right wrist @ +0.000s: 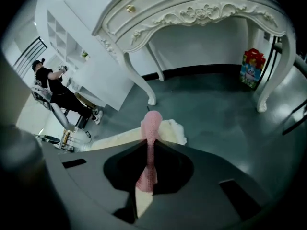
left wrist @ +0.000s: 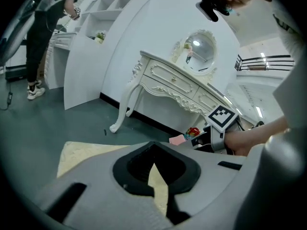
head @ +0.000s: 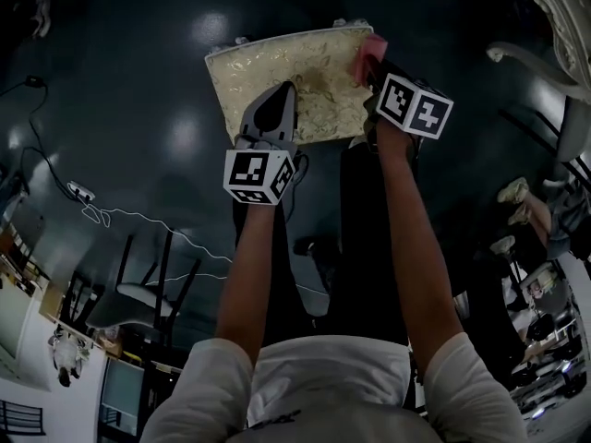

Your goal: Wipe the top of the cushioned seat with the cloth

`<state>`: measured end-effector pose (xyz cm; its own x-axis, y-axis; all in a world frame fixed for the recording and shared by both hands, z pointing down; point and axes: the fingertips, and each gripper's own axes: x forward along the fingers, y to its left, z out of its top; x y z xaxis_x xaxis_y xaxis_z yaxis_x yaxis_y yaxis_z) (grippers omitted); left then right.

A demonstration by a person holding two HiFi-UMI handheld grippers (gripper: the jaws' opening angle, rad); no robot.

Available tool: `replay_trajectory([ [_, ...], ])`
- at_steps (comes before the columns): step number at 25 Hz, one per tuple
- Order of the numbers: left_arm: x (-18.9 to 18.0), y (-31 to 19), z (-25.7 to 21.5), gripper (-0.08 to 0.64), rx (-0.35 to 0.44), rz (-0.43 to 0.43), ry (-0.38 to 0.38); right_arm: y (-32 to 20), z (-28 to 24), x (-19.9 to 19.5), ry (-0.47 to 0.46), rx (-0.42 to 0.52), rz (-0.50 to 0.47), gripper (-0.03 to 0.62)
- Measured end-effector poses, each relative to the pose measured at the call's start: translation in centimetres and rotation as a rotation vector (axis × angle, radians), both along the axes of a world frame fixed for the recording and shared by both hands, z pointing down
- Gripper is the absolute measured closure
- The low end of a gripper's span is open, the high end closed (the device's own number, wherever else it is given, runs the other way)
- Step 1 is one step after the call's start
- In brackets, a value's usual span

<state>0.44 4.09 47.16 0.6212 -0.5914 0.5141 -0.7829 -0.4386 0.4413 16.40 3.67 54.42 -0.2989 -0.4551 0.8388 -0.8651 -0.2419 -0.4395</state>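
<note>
— What does the cushioned seat [head: 294, 83] look like?
— A square pad, pale gold, with a leafy brocade pattern, a corded edge and small fluffy tufts at the corners. It sits over a dark, glossy floor [head: 138, 109].
— And the cloth [right wrist: 149, 128]?
— Pink and finely knitted, pinched into a narrow upright strip. The right gripper [right wrist: 148, 150] has its fingers closed on it at the seat's far right corner, and a fold pokes up past the tips.
— The other one?
— The left gripper [left wrist: 154, 164] lies over the seat's near edge, left of centre. Its fingers are drawn together with nothing between them; only a sliver of gold fabric shows through the slit. Whether it presses on the seat I cannot tell.
— What is around?
— Beyond the seat stands a white dressing table [right wrist: 192, 13] with carved scrollwork and curved legs, and an oval mirror [left wrist: 199, 47] on top. A bright printed box [right wrist: 252, 66] stands under it, well apart from the seat. To the seat's left a person in black [right wrist: 57, 92] faces white shelves. Nothing sits on the seat's top between the two grippers.
</note>
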Motion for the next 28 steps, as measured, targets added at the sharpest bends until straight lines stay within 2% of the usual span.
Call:
replay_trajectory([
  [3,-4.6,0.0,0.0,0.554,-0.007,-0.063,-0.019,-0.7,-1.2,-7.5,-0.085,0.036,-0.102,0.571],
  [8,-12.7,0.2,0.1,0.552,-0.016,-0.162,-0.053,-0.2,-0.7,-20.0,-0.202,0.019,-0.251,0.571],
  [12,-18.2,0.2,0.4,0.554,-0.013,-0.211,-0.073,0.6,0.7,-28.0,-0.235,-0.007,-0.359,0.571],
  [15,-21.2,0.2,0.5,0.553,-0.011,-0.239,-0.077,0.9,1.7,-32.3,-0.219,-0.028,-0.427,0.569],
  [18,-22.4,0.2,0.5,0.553,-0.012,-0.242,-0.078,1.0,3.0,-33.9,-0.181,-0.065,-0.459,0.569],
  [22,-22.1,0.6,0.6,0.554,-0.017,-0.227,-0.075,0.9,3.1,-33.4,-0.162,-0.067,-0.457,0.569],
  [28,-18.8,0.8,1.1,0.554,-0.032,-0.214,-0.062,1.0,2.4,-30.3,-0.231,-0.025,-0.437,0.569],
])
